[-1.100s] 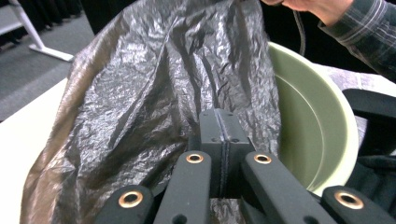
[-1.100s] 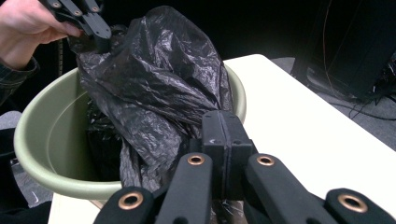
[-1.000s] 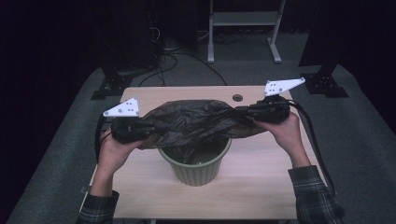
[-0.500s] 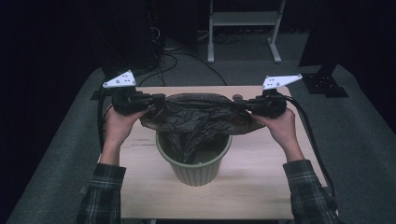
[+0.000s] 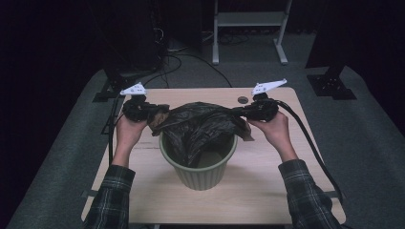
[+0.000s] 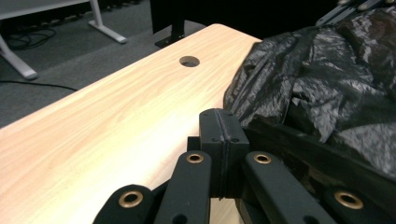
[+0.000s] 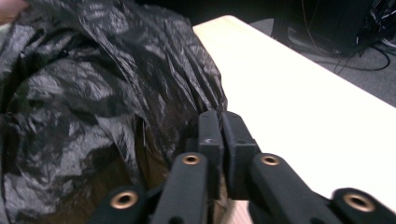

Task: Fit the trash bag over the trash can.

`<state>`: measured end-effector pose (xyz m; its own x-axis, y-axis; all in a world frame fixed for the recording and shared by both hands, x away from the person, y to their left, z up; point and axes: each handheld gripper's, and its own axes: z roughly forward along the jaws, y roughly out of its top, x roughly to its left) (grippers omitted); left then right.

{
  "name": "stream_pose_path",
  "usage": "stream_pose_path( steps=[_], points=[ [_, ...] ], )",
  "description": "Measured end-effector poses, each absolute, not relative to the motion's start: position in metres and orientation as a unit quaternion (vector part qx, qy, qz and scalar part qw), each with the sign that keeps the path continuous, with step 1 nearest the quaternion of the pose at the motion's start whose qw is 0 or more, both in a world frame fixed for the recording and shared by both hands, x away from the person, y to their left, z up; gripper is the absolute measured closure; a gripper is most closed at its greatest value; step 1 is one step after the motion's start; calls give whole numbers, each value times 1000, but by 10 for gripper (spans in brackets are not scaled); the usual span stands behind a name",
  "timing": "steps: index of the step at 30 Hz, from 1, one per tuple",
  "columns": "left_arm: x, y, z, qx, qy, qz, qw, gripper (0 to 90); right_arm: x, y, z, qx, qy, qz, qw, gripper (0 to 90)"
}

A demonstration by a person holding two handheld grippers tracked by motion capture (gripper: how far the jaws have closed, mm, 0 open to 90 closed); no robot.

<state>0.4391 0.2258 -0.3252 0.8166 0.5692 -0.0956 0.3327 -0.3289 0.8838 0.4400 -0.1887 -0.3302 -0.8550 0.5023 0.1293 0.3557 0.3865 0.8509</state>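
Note:
A crumpled black bin bag (image 5: 200, 124) is stretched between my two grippers over a green bin (image 5: 198, 171) in the middle of the table, and its middle sags into the bin's mouth. My left gripper (image 5: 160, 113) holds the bag's left edge. In the left gripper view its jaws (image 6: 223, 130) are pressed together with the bag (image 6: 327, 84) beside them. My right gripper (image 5: 239, 112) is at the bag's right edge. Its jaws (image 7: 221, 130) have just been opening and show a narrow gap, with the bag (image 7: 93, 84) bunched against the tips.
The wooden table (image 5: 267, 176) has a round cable hole (image 5: 243, 100) near its far edge. Thick cables trail from both grippers off the table's sides. On the grey floor behind stand a white frame (image 5: 248, 28) and dark equipment bases (image 5: 334, 83).
Both hands have carried the bag toward the table's far side and lowered it. The bag now hangs into the bin, and the bin's near rim has come into sight.

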Motion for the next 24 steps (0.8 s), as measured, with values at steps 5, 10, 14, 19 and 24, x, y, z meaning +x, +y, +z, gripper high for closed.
stream_pose_path(
  steps=[5, 10, 14, 19, 24],
  points=[
    [435, 229, -322, 805, 279, 117, 510, 900, 432, -196, -317, 259, 812, 515, 97, 646],
    [434, 231, -322, 806, 279, 117, 509, 900, 421, -207, -300, 236, 791, 555, 105, 585],
    [434, 232, -323, 805, 282, 115, 510, 900, 416, -207, -298, 217, 788, 566, 110, 570],
    [434, 231, -323, 806, 280, 113, 510, 900, 415, -202, -296, 206, 787, 571, 109, 589],
    [433, 232, -322, 805, 279, 113, 511, 900, 419, -193, -300, 210, 801, 549, 111, 819]
  ],
)
